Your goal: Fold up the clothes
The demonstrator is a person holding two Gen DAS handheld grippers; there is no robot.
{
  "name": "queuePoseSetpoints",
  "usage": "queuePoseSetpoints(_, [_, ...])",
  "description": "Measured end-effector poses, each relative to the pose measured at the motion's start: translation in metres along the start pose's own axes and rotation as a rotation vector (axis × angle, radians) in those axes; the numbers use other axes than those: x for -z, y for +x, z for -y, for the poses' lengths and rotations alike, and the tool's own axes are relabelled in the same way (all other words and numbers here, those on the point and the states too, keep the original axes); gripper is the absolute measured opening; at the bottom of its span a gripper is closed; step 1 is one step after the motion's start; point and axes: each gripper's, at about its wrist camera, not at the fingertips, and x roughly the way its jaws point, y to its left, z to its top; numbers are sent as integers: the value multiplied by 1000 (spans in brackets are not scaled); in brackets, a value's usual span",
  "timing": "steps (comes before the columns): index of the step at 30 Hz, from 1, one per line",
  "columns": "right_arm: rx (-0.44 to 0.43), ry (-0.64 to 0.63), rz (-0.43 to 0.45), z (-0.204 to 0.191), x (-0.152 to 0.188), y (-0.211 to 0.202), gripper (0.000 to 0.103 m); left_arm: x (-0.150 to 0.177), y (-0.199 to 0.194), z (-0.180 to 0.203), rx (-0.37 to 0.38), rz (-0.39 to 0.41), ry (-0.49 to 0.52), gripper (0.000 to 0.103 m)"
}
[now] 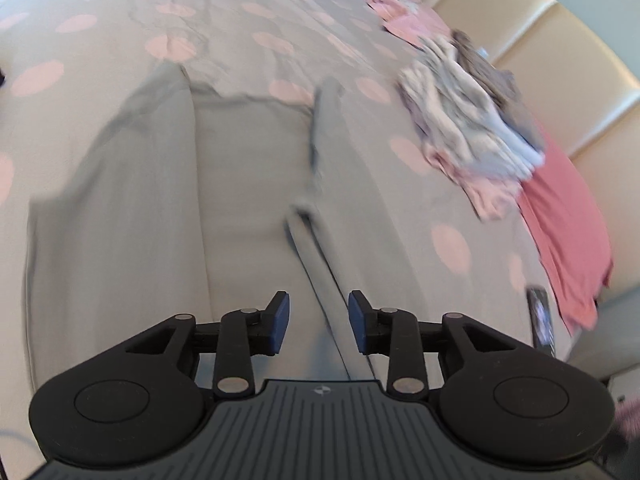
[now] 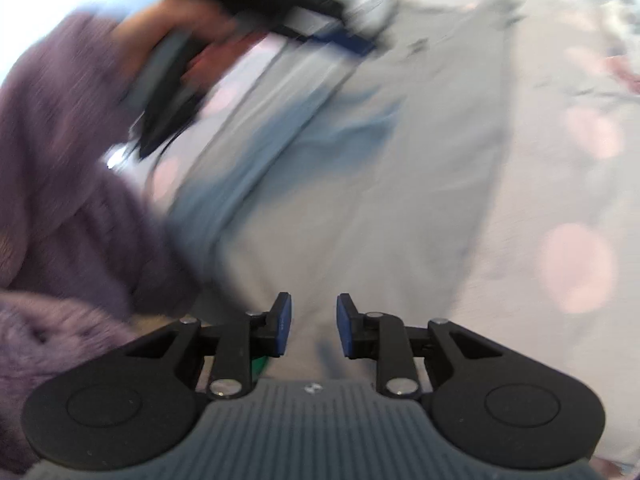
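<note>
We hover over a grey polka-dot bedspread point(image 1: 248, 12) with beige wall panels point(image 1: 560, 52) behind. Grey trousers point(image 1: 248, 168) lie flat beside a clothes pile point(image 1: 472, 120). Left gripper point(image 1: 318, 322) and right gripper point(image 2: 313, 324) both gape wide, holding nothing.

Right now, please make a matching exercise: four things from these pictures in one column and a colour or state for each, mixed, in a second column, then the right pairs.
Things:
1. grey garment
2. pile of clothes
3. coral cloth
4. left gripper

Descriptions:
A. open, nothing between its fingers
B. spread flat on the dotted bed cover
C. a single flat red-pink piece near the bed's edge
D. crumpled, mixed pale colours

Pairs: 1-B, 2-D, 3-C, 4-A
</note>
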Motion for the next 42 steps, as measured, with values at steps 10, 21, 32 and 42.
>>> queuePoseSetpoints(10, [106,55,-5,19,28,1,30,112,-21,35,161,-83,113,44])
queuePoseSetpoints(21, [85,25,-49,25,54,14,39,171,1,61,140,-166,254,45])
queuePoseSetpoints(32, [-50,53,-142,35,64,52,9,186,11,71,139,-230,380,13])
queuePoseSetpoints(42, [-10,31,-163,20,72,23,5,184,16,65,141,-300,348,6])
